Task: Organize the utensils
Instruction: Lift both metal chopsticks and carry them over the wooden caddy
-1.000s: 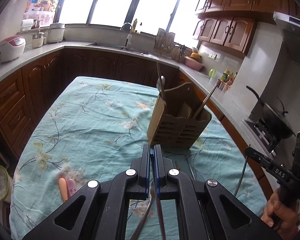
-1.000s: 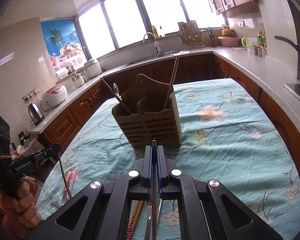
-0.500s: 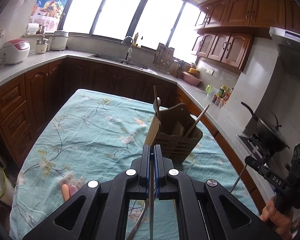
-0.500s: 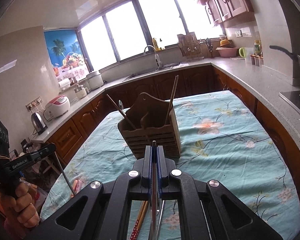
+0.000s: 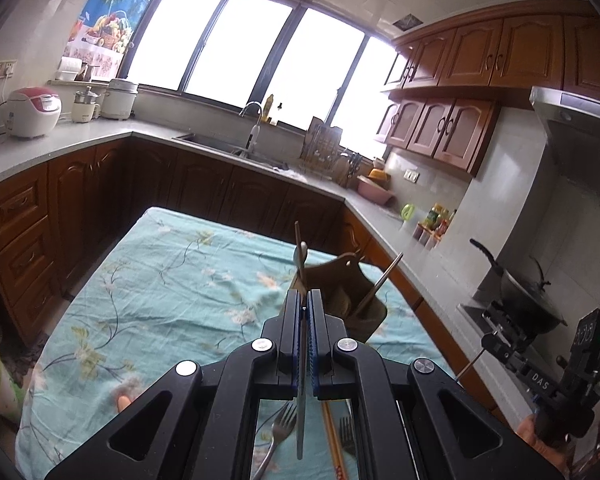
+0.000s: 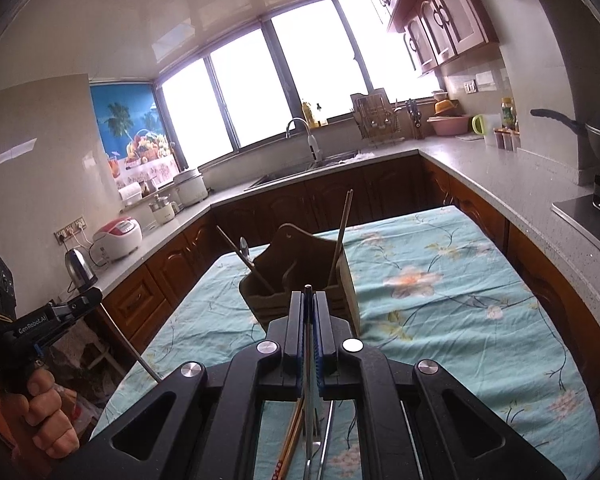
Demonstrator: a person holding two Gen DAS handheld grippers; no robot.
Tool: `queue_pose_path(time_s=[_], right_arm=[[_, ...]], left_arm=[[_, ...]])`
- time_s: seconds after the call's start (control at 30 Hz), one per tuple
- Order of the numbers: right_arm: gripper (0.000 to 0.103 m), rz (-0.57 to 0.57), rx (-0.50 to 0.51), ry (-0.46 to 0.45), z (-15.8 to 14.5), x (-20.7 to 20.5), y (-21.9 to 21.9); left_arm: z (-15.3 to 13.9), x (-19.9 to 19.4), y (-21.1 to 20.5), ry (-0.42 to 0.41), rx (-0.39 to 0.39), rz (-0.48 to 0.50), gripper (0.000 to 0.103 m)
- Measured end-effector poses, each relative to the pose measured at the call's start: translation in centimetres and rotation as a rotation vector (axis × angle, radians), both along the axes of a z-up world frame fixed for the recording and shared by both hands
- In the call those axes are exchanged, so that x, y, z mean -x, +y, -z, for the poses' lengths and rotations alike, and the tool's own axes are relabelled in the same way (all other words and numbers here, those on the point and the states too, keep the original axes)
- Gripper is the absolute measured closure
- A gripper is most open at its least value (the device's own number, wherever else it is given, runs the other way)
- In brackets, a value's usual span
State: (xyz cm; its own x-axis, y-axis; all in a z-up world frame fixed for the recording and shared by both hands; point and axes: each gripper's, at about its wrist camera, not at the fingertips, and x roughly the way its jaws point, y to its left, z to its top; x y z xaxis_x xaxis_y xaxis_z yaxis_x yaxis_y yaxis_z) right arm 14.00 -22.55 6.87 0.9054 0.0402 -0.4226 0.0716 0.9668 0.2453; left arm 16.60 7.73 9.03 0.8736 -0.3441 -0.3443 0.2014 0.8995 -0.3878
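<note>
I judge the step as carrying. My left hand-held gripper (image 5: 305,300) is clenched on a thin metal utensil (image 5: 300,420), and my right hand-held gripper (image 6: 309,300) on another thin metal utensil (image 6: 309,400). The brown wooden slatted utensil holder (image 6: 300,276) stands just behind the fingertips, at frame centre, on the bench (image 6: 460,320). Next, I must lift each piece over its rim.

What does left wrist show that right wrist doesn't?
Left wrist only: fork tines on the cloth, range hood, right gripper shut on a brown stick. Right wrist only: left gripper shut on a grey stick. Both: holder, faucet, rice cooker, cloth.
</note>
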Motion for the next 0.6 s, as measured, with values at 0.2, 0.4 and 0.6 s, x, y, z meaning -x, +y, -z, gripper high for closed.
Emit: queue_pose_path(time_s=[0.2,0.4,0.6], right_arm=[[0.099,0.006,0.001,-0.027,-0.7,-0.6,-0.3],[0.099,0.015,-0.014,-0.065,-1.7,-1.6,-1.0],[0.099,0.032,-0.028,-0.12,-3.3,-3.4,-2.0]], left_arm=[[-0.1,-0.8,0.1,-0.02,0.022,0.0,0.101],[-0.8,-2.2,0.1,-0.05,0.042,-0.009,0.101],[-2.0,-4.2,-0.2,-0.121,0.067,-0.018,0.101]])
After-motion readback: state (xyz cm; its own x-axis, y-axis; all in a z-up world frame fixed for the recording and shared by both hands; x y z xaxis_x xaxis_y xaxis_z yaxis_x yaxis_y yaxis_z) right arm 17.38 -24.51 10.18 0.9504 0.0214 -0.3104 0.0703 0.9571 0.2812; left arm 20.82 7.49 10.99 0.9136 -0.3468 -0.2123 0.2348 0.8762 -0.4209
